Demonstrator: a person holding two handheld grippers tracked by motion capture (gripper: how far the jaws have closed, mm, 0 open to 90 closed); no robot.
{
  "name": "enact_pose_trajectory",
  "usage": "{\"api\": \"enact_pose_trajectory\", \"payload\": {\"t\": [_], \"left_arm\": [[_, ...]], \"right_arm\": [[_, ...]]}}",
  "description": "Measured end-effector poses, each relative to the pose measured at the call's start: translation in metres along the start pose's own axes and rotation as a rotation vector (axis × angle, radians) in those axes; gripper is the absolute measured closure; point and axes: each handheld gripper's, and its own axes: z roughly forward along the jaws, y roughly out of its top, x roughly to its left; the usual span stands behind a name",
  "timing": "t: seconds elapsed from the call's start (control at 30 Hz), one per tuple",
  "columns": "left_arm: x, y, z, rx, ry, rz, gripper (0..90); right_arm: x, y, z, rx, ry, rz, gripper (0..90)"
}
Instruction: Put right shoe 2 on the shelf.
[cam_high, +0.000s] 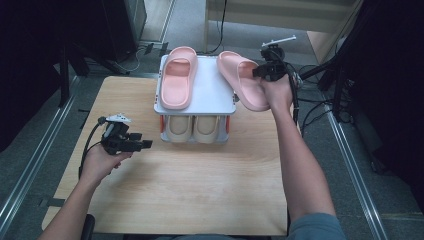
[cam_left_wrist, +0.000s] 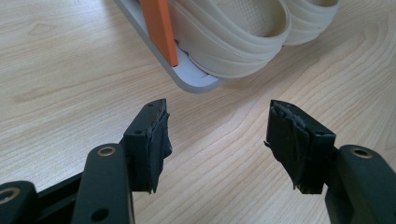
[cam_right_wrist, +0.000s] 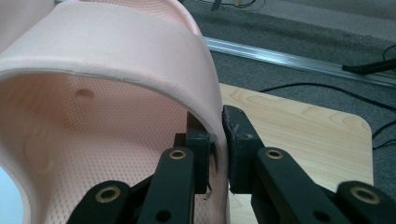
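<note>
A pink slipper (cam_high: 177, 79) lies on the top shelf of a small white rack (cam_high: 210, 92). A second pink slipper (cam_high: 242, 80) hangs tilted over the rack's right edge, held off the table. My right gripper (cam_high: 262, 72) is shut on this slipper (cam_right_wrist: 116, 93), its pads (cam_right_wrist: 236, 140) pinching the side wall of the strap. Two cream slippers (cam_high: 194, 128) sit on the rack's lower shelf, and the cream slippers (cam_left_wrist: 233, 37) also show ahead of my left gripper (cam_left_wrist: 217, 137). That left gripper (cam_high: 144, 144) stands open over bare table, left of the rack.
The wooden table (cam_high: 190, 190) has free room in front of the rack. An orange post (cam_left_wrist: 161, 28) holds up the rack's corner. Cables (cam_high: 312, 107) and a metal rail (cam_right_wrist: 289, 58) lie on the grey floor at the right.
</note>
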Motion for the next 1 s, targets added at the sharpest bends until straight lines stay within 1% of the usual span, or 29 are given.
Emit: {"api": "enact_pose_trajectory", "payload": {"t": [0.07,0.2,0.3,0.33,0.53,0.6,0.67,0.8,0.87,0.9,0.93,1.0], "left_arm": [[0.0,0.0,0.0,-0.001,-0.003,0.003,39.1],[0.002,0.0,0.0,0.001,-0.002,-0.005,39.1],[0.001,0.0,0.0,0.006,-0.005,0.007,39.1],[0.0,0.0,0.0,0.004,-0.003,0.013,39.1],[0.0,0.0,0.0,-0.002,-0.007,0.01,39.0],[0.0,0.001,-0.001,0.002,-0.01,0.013,38.9],[0.0,0.0,-0.001,-0.004,-0.008,0.011,38.9],[0.0,0.0,-0.002,-0.001,-0.008,0.014,38.9],[0.0,0.0,-0.002,-0.001,-0.008,0.012,38.9],[0.001,-0.001,-0.002,0.0,-0.008,0.012,38.9],[0.001,-0.001,-0.002,0.0,-0.007,0.012,38.9],[0.001,-0.001,-0.002,0.003,-0.009,0.011,38.9]], "right_arm": [[0.008,0.005,0.005,0.006,-0.006,-0.015,82.1],[0.021,0.015,0.014,0.016,-0.022,-0.016,81.4],[0.03,0.021,0.021,0.033,-0.047,-0.033,80.6],[0.032,0.023,0.023,0.03,-0.054,-0.04,80.3],[0.046,0.033,0.031,0.024,-0.071,-0.028,80.3],[0.05,0.036,0.033,0.019,-0.074,-0.022,80.4],[0.053,0.039,0.036,0.027,-0.078,-0.027,79.9],[0.057,0.039,0.042,0.035,-0.08,-0.031,78.1],[0.058,0.038,0.042,0.038,-0.07,-0.028,76.0],[0.06,0.038,0.042,0.038,-0.068,-0.033,75.6],[0.061,0.037,0.042,0.037,-0.069,-0.05,75.2],[0.062,0.036,0.04,0.038,-0.063,-0.06,74.5]]}}
